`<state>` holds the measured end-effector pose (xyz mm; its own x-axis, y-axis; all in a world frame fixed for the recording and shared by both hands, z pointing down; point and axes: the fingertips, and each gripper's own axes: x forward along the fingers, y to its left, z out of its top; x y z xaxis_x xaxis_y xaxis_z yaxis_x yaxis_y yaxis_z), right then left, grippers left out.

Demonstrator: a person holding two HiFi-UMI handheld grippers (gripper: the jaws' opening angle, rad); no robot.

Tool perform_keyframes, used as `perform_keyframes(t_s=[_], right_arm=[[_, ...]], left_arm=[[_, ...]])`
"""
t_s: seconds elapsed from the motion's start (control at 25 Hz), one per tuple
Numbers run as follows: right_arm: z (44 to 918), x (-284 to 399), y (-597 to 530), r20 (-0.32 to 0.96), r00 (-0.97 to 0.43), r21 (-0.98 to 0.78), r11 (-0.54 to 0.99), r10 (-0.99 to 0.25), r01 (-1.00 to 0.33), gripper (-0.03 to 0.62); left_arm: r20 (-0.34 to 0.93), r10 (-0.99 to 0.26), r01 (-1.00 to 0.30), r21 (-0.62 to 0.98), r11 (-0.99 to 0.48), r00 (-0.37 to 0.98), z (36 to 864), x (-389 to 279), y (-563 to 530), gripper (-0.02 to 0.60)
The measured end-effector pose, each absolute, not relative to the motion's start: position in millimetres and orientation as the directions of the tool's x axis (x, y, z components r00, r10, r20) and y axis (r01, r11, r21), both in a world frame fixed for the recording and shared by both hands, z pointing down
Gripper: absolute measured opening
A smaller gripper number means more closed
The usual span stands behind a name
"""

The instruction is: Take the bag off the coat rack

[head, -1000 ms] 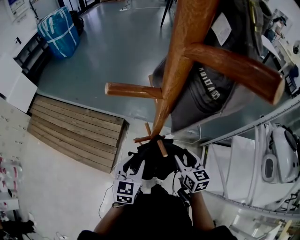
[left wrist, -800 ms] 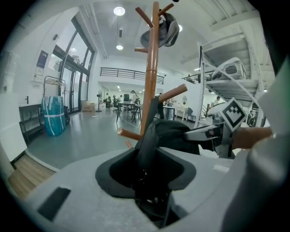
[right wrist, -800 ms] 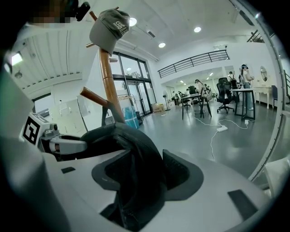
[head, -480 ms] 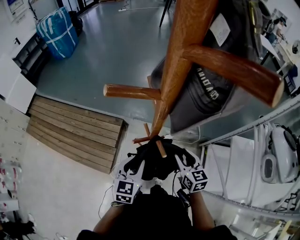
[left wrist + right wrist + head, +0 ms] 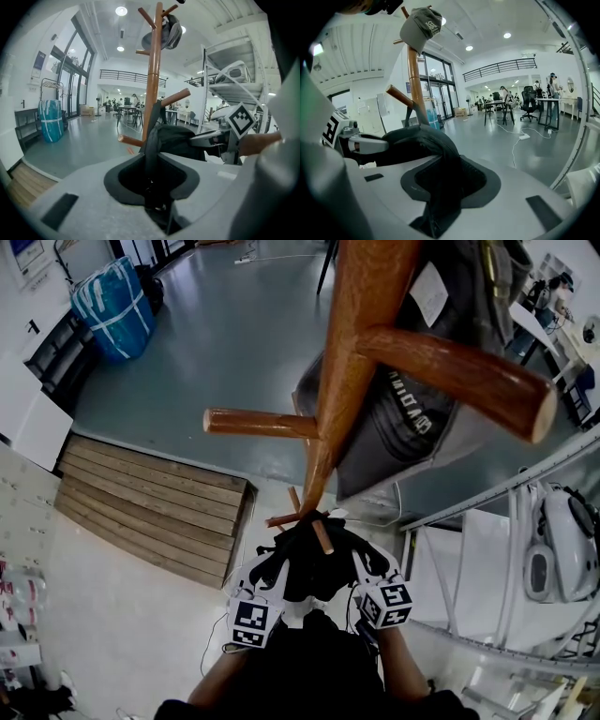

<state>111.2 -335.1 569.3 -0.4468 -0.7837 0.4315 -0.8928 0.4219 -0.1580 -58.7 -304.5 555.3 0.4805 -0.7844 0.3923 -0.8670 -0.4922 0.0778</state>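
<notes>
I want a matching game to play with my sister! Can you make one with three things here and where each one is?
Things:
1. black bag
2. grey cap
3. blue bundle

Places:
A. standing on the floor
B. at the top of the coat rack
C. hanging low on the coat rack

Pairs: 1-C, 2-B, 3-A

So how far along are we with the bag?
Done: left tongs and right tongs are at the black bag. In hand: their jaws have just been closing onto its fabric. Left: the bag still hangs on the low peg of the coat rack; lift it off.
</notes>
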Motion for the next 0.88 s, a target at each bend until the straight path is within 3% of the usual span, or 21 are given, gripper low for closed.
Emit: perform_keyframes(t_s=[0.88], right_arm=[[548.3, 116.0, -315.4, 0.395, -0.434, -0.170, 0.400, -0.810, -0.901, 0.091]], left_arm=[[0.331, -0.774, -0.833, 0.073, -0.549, 0.539, 530.0, -51.4, -291.4, 0.072]])
